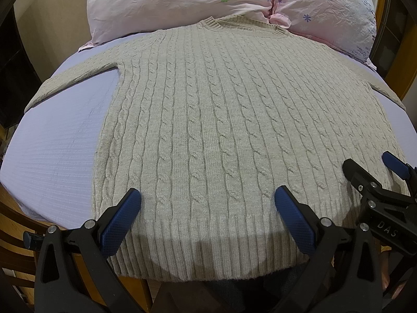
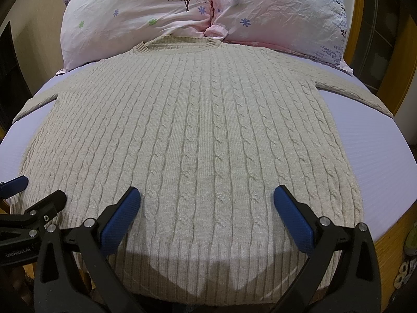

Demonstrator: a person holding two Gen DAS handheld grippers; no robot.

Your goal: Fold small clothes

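A beige cable-knit sweater (image 1: 208, 120) lies flat on a lilac bed sheet (image 1: 57, 151), neck toward the pillows, both sleeves spread out to the sides. It fills the right wrist view too (image 2: 198, 130). My left gripper (image 1: 208, 198) is open and empty, hovering above the ribbed hem at its left half. My right gripper (image 2: 207, 198) is open and empty above the hem's right half. The right gripper also shows in the left wrist view (image 1: 370, 167), and the left gripper shows at the left edge of the right wrist view (image 2: 39, 190).
Two pink flowered pillows (image 1: 182, 5) lie behind the sweater's neck, also seen in the right wrist view (image 2: 273, 13). A wooden bed frame (image 2: 391, 247) runs along the bed's right edge. Dark furniture (image 1: 15, 60) stands at the far left.
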